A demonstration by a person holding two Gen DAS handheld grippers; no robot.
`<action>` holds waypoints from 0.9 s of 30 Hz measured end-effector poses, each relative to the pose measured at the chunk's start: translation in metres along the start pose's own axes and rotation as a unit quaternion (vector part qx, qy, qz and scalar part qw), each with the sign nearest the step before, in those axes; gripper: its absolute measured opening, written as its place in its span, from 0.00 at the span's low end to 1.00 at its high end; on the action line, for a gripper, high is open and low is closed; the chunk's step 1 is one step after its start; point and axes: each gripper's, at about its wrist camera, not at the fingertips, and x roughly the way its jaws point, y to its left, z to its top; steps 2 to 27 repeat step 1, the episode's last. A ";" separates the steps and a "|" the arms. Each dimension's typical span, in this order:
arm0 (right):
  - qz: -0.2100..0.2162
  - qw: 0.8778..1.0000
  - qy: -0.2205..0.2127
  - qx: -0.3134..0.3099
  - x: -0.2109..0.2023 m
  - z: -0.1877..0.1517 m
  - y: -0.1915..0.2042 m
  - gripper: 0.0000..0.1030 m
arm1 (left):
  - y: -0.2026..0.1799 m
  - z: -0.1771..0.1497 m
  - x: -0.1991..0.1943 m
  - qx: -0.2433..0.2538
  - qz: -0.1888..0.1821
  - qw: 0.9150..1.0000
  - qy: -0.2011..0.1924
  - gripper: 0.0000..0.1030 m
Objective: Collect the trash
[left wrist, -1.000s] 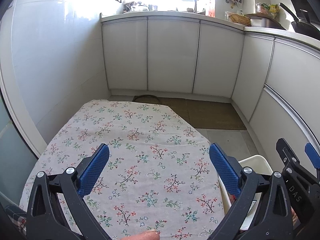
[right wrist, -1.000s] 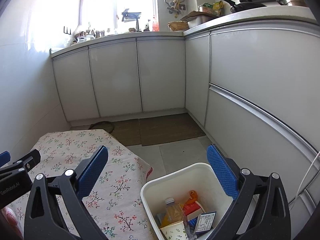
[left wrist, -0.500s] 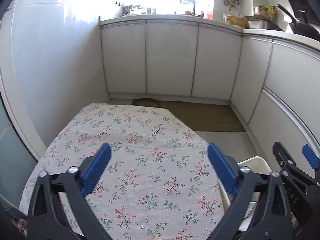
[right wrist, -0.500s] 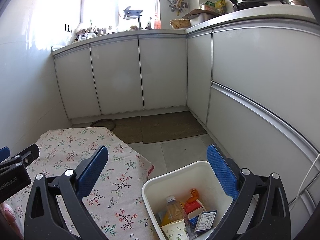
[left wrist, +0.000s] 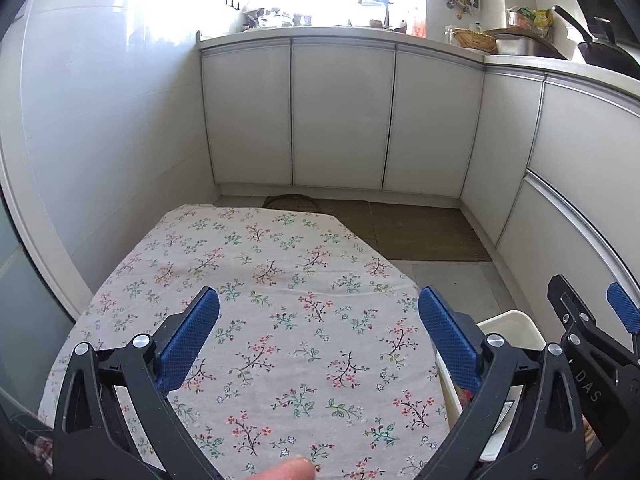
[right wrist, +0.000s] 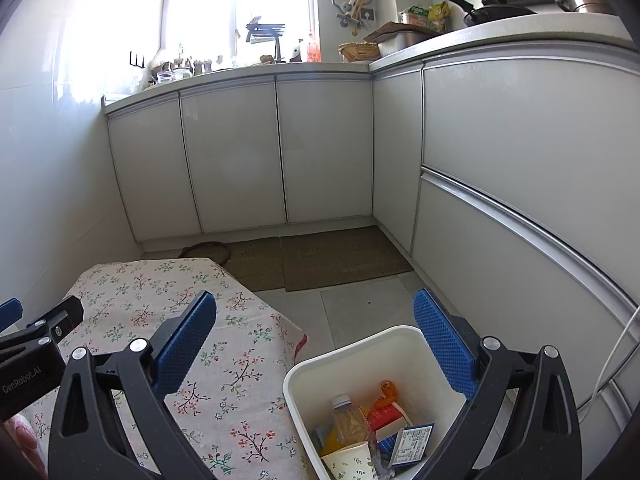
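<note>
**A:** What do you have on the left side?

**B:** My left claw (left wrist: 318, 330) hangs over the cloth-covered surface (left wrist: 280, 264). Its jaws are opening, nearly as wide as they go, and there is nothing between them, just flowered cloth underneath. A fingertip (left wrist: 286, 470) pokes in at the bottom edge of that view.

**A:** And the right?

**B:** My right claw (right wrist: 314, 332) has its blue pads well apart too, nothing clamped. It hangs over the gap between the surface's corner and the bin (right wrist: 348, 350), with one finger above the cloth and the other over the bin's far right rim.

**A:** Where's the trash?

**B:** In the bin, which stands on the floor just beside the surface, on its right. I can see a bottle (right wrist: 350, 424) with a white cap, a paper cup (right wrist: 348, 460) at the near side, a red carton (right wrist: 384, 418), something orange (right wrist: 386, 394) behind it and a printed packet (right wrist: 412, 442) leaning on the right. There may be more wrappers beneath, but the pile is too jumbled for me to sort out.

**A:** Anything on the cloth?

**B:** I only see the flower print. From the left view, the bin's white rim (left wrist: 508, 322) shows past my right finger.
</note>
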 end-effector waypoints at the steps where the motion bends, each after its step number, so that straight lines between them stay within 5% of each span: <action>1: 0.000 1.000 0.000 0.000 0.000 0.000 0.000 0.93 | 0.001 0.000 0.000 -0.002 0.000 1.000 0.001 0.93; 27: 0.000 1.000 0.000 0.000 0.000 0.000 0.000 0.93 | 0.001 0.000 0.000 -0.002 0.000 1.000 0.001 0.93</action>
